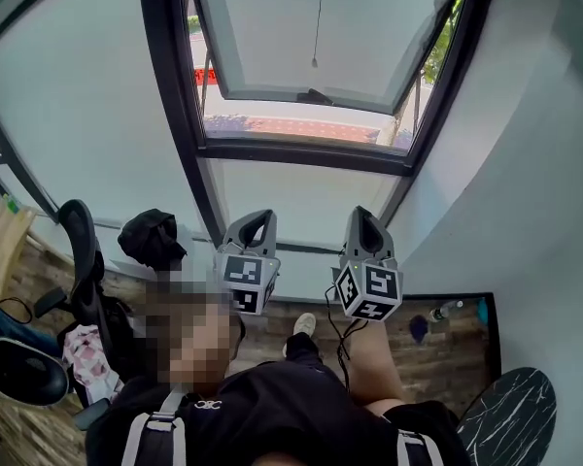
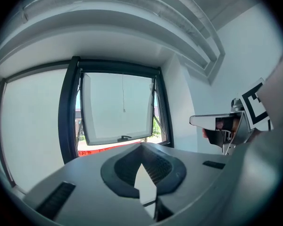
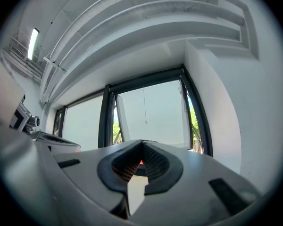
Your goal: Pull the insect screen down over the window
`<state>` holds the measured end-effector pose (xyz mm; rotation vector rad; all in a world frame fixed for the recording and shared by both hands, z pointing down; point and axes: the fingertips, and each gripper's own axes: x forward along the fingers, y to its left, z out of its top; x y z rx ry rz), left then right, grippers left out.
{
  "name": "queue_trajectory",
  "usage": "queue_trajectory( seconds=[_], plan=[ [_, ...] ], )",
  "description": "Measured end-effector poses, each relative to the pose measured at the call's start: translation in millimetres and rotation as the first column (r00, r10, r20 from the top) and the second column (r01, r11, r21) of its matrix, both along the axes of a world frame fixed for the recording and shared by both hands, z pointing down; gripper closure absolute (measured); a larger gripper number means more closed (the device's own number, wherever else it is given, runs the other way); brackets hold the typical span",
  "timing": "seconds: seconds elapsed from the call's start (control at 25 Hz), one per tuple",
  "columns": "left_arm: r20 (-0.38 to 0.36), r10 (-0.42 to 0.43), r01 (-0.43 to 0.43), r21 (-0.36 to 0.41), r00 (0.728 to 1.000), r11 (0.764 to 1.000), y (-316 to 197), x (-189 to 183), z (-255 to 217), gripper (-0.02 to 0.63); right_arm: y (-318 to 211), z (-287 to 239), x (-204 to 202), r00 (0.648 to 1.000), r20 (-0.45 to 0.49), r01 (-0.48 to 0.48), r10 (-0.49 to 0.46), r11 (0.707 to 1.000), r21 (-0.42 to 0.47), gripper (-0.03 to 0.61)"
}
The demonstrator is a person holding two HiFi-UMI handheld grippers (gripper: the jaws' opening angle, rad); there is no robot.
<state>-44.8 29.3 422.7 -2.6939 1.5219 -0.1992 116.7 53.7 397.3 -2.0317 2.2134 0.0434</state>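
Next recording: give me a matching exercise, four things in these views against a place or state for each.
Things:
1. pull cord
2. window sash
3. left gripper
4. bottle

Places or states:
A. lying on the floor at the right
B. shut, nothing between the jaws
C. swung open at its bottom edge
D. hanging free, untouched

Pairs: 1-D, 2-C, 3-B, 4-A
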Motion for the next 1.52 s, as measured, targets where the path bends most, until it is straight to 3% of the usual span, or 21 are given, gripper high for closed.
queue_trajectory(
  seconds=[0.52,1.08,1.52],
  plan=[
    [-0.024,-0.029,0.029,-0.018,0.999,0.999,-152,39,-9,0.600,-155,-10,46,0.999,-0.001,0.043,-0.043,0.999,-0.004,0.575],
    [0.006,-0.060,0.060,0.055,0.998,0.997,-299,95,-36,0.600,-311,-25,97,0.995,-0.023,0.095,-0.095,0.995,0.004,0.574],
    [-0.020,-0.052,0.052,0.013,0.998,0.999,-347,99,-32,0.600,-353,-30,109,0.996,-0.039,0.074,-0.075,0.997,-0.011,0.574]
  ],
)
